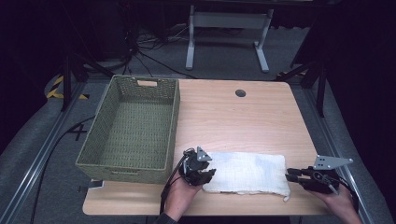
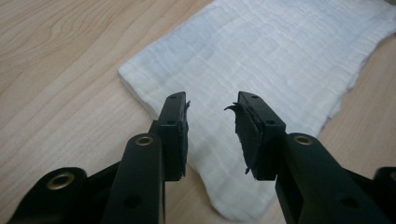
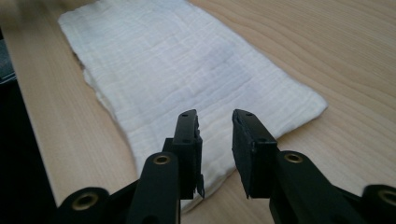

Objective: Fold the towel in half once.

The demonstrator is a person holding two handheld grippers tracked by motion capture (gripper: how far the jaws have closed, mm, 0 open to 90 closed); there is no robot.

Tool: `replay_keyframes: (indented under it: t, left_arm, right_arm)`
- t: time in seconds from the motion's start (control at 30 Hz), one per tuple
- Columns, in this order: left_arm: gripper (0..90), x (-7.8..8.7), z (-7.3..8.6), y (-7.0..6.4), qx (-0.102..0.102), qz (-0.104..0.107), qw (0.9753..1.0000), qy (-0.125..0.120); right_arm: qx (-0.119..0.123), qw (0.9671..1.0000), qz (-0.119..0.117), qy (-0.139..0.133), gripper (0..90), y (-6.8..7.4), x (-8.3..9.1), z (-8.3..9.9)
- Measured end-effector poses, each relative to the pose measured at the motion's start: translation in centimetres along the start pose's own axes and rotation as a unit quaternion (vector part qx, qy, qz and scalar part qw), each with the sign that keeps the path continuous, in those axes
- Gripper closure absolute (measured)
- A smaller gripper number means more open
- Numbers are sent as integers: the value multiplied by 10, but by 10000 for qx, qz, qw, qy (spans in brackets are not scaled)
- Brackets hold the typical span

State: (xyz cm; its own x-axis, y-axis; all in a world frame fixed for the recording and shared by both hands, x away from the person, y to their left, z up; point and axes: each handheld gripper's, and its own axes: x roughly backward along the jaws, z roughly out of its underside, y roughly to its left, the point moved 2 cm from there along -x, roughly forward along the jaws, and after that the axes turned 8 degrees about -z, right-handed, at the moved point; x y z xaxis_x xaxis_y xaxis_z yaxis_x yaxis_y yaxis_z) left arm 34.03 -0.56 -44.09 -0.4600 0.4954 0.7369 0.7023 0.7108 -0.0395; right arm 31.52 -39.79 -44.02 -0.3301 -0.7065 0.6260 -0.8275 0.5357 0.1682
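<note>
Bright even light on the table (image 1: 243, 116), dark surroundings, close jaws perhaps slightly soft.

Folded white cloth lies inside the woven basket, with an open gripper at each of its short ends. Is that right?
Not quite. The cloth lies on the table, right of the basket, as the high view shows. The rest holds: the left gripper and right gripper stand open at its short ends.

Cloth (image 2: 261, 60): far corner cut off by the frame edge in the left gripper view; near edge hidden behind the jaws. Contact with the cloth perhaps present, unclear.
</note>
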Motion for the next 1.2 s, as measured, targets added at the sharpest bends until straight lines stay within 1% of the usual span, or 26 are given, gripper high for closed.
replay_keyframes:
  t: [0.03,0.17,0.23,0.27,0.3,0.33,0.37,0.4,0.43,0.5,0.53,0.57,0.6,0.63,0.67,0.7,0.8,0.83,0.9,0.93,1.0,1.03,1.07,1.1,1.13,1.2]
  left_arm:
    - [635,-3,-2,1,15,-18,10000,16]
    - [624,-13,-13,8,30,-107,9999,30]
    - [626,-17,-18,10,52,-139,9999,-11]
    - [627,-20,-23,14,52,-187,9998,-3]
    - [629,-20,-23,14,52,-187,9998,-3]
    - [632,-25,-27,19,96,-217,9997,24]
    - [635,-25,-27,19,96,-217,9997,24]
    - [635,-27,-28,21,112,-243,9996,-7]
    - [637,-29,-30,23,96,-253,9996,74]
    - [637,-36,-31,31,165,-309,9993,115]
    - [637,-36,-31,31,165,-309,9993,115]
    - [637,-39,-31,33,208,-327,9992,104]
    - [637,-43,-32,36,229,-376,9989,147]
    - [637,-43,-32,36,229,-376,9989,147]
    - [637,-44,-32,38,266,-408,9987,157]
    - [637,-46,-32,39,304,-381,9987,160]
    - [637,-47,-32,43,289,-412,9986,179]
    - [636,-48,-31,44,290,-423,9986,157]
    - [634,-49,-32,44,309,-437,9984,172]
    - [631,-52,-31,44,275,-468,9983,222]
    - [628,-56,-31,45,260,-460,9982,281]
    - [628,-57,-31,46,180,-482,9981,338]
    - [628,-57,-31,46,180,-482,9981,338]
    - [628,-58,-30,45,188,-509,9978,379]
    - [634,-60,-30,44,194,-463,9979,420]
    - [659,-62,-29,44,93,-456,9978,482]
  right_arm:
    - [0,10000,0,0,713,0,0,0]
    - [10,10000,73,-8,712,-10,-5,-8]
    - [-19,9999,107,-41,714,-17,-7,-12]
    - [-43,9999,141,-44,717,-22,-9,-16]
    - [-71,9999,136,-56,720,-24,-10,-17]
    - [-89,9998,152,-61,721,-28,-12,-19]
    - [-89,9998,152,-61,721,-28,-12,-19]
    - [-109,9997,197,-29,725,-35,-14,-22]
    - [-141,9996,221,-50,726,-39,-16,-23]
    - [-190,9995,271,-3,727,-47,-19,-25]
    - [-243,9993,294,10,729,-51,-20,-25]
    - [-243,9993,294,10,729,-51,-20,-25]
    - [-333,9989,325,52,730,-59,-23,-24]
    - [-333,9989,325,52,730,-59,-23,-24]
    - [-348,9987,352,102,731,-63,-25,-24]
    - [-354,9987,356,124,731,-67,-27,-23]
    - [-434,9984,334,171,729,-76,-31,-24]
    - [-472,9980,334,264,730,-80,-34,-22]
    - [-510,9979,280,279,730,-80,-36,-20]
    - [-454,9978,280,399,738,-80,-39,-18]
    - [-433,9976,288,449,759,-79,-43,-17]
    - [-404,9977,308,450,775,-78,-43,-17]
    - [-404,9977,308,450,775,-78,-43,-17]
    - [-397,9976,335,464,796,-78,-43,-17]
    - [-411,9975,341,463,823,-78,-43,-17]
    - [-389,9978,305,435,862,-77,-43,-15]
